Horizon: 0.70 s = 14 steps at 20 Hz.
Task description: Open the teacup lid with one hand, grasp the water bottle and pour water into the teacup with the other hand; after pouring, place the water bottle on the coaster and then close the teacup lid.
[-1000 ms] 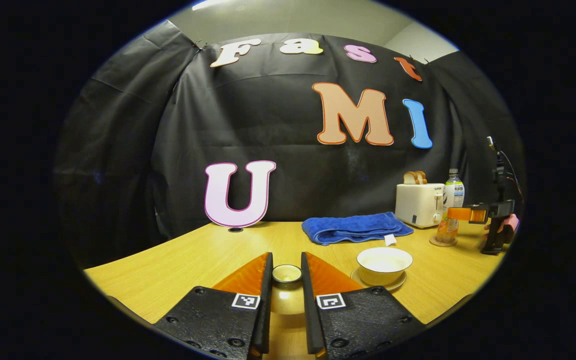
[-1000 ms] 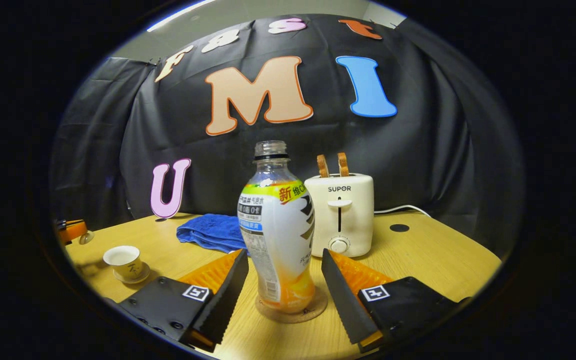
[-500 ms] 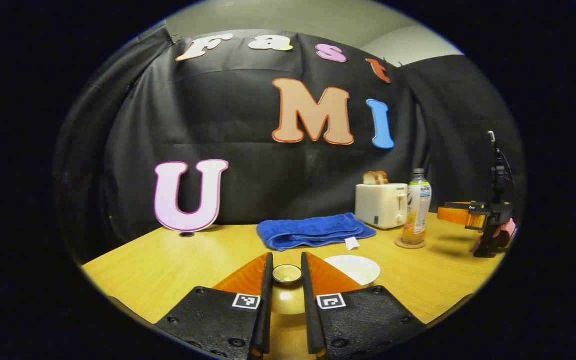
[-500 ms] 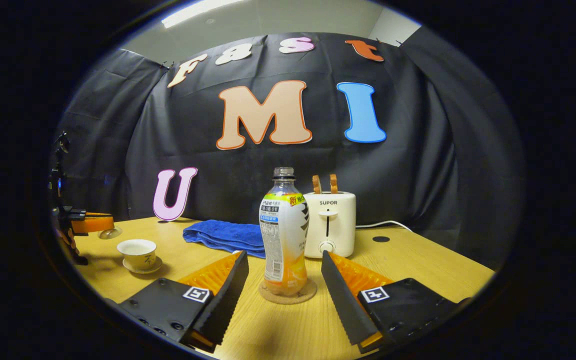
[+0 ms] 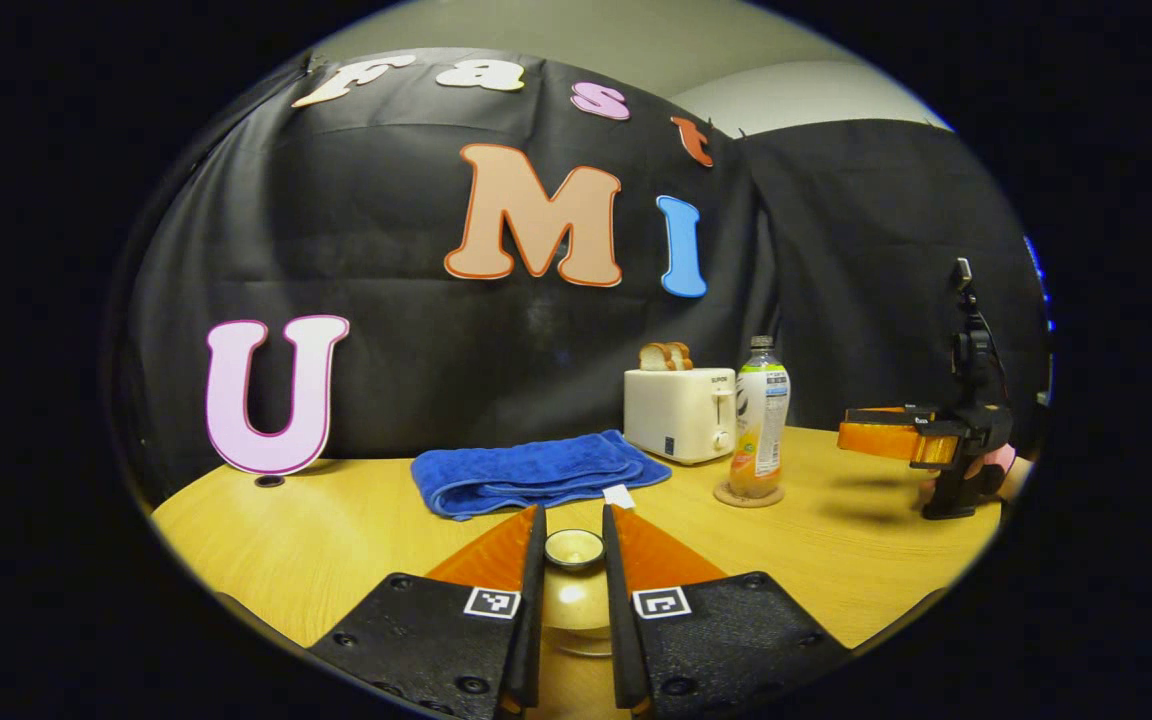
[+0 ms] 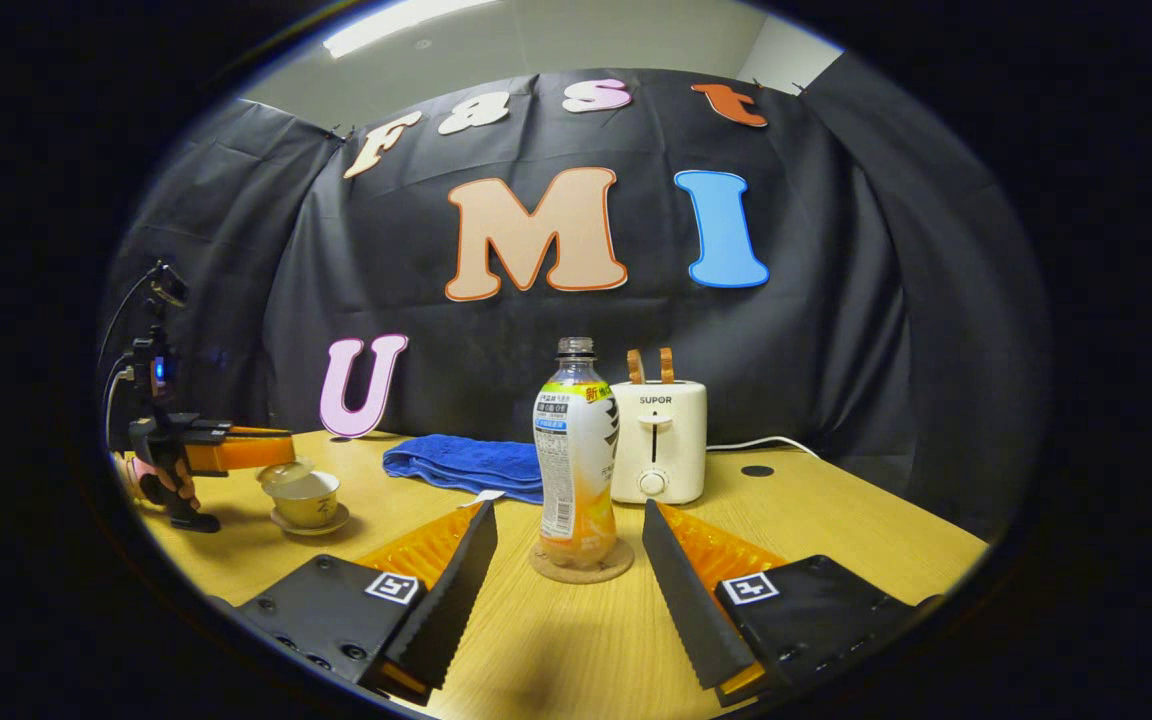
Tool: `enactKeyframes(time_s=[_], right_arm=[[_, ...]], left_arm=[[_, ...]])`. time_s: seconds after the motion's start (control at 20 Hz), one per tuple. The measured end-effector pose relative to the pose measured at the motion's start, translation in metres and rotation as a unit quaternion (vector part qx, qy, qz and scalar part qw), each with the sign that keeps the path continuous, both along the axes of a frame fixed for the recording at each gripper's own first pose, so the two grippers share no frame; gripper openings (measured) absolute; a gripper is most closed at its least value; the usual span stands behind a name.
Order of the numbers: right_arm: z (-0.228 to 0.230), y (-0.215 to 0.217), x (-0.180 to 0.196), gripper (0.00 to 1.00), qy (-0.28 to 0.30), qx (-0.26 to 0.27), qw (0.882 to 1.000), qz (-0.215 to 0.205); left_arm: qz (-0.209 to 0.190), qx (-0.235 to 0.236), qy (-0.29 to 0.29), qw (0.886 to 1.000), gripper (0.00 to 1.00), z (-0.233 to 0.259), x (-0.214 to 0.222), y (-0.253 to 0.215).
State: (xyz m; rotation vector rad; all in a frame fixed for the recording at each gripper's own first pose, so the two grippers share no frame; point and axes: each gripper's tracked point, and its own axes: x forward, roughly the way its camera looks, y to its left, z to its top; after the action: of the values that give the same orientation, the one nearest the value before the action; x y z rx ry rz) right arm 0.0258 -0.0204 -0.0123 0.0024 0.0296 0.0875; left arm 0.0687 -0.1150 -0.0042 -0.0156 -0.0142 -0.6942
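Lid point(image 5: 574, 548) pinched by its knob between closed left jaws point(image 5: 573, 570), now carried back over the cup point(image 6: 304, 497), hovering just above its rim; half a second ago held off to the side. Right jaws point(image 6: 568, 560) spread wide and empty, backed away from the bottle point(image 6: 575, 452), which stands ahead of and between them on the coaster point(image 6: 581, 562), released. Beyond the bottle, toaster point(image 6: 658, 440) and towel point(image 6: 461, 466) on the bench point(image 6: 836, 540). Pouring and placing apparently finished; only lowering the lid squarely onto the cup left.
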Motion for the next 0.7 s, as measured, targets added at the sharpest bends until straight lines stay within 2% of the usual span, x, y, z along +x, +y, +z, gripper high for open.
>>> enactKeyframes(time_s=[0.1,0.15,0.35,0.45,0.5,0.55,0.7], right_arm=[[0.000,0.003,-0.007,0.93,0.000,0.000,1.000,0.004],[0.000,0.004,-0.010,0.96,0.000,0.000,1.000,0.006],[0.001,0.001,-0.017,0.90,-0.001,0.000,1.000,-0.004],[0.002,0.002,-0.020,0.90,-0.002,-0.001,1.000,-0.003],[0.002,0.002,-0.022,0.93,-0.002,0.000,1.000,-0.002],[0.002,0.003,-0.022,0.90,-0.002,-0.001,1.000,-0.002],[0.001,0.003,-0.024,0.93,-0.002,0.000,1.000,-0.001]], left_arm=[[-0.013,0.001,-0.001,1.000,0.26,0.002,0.000,-0.006],[-0.016,0.001,-0.001,1.000,0.26,0.001,0.001,-0.006],[-0.035,0.024,0.010,0.999,0.26,-0.006,-0.001,-0.018],[-0.034,0.044,0.022,0.998,0.26,-0.013,0.002,-0.019],[-0.030,0.049,0.026,0.998,0.27,-0.014,0.003,-0.018],[-0.028,0.052,0.028,0.998,0.27,-0.015,0.002,-0.018],[-0.022,0.055,0.030,0.998,0.27,-0.015,0.004,-0.018]])
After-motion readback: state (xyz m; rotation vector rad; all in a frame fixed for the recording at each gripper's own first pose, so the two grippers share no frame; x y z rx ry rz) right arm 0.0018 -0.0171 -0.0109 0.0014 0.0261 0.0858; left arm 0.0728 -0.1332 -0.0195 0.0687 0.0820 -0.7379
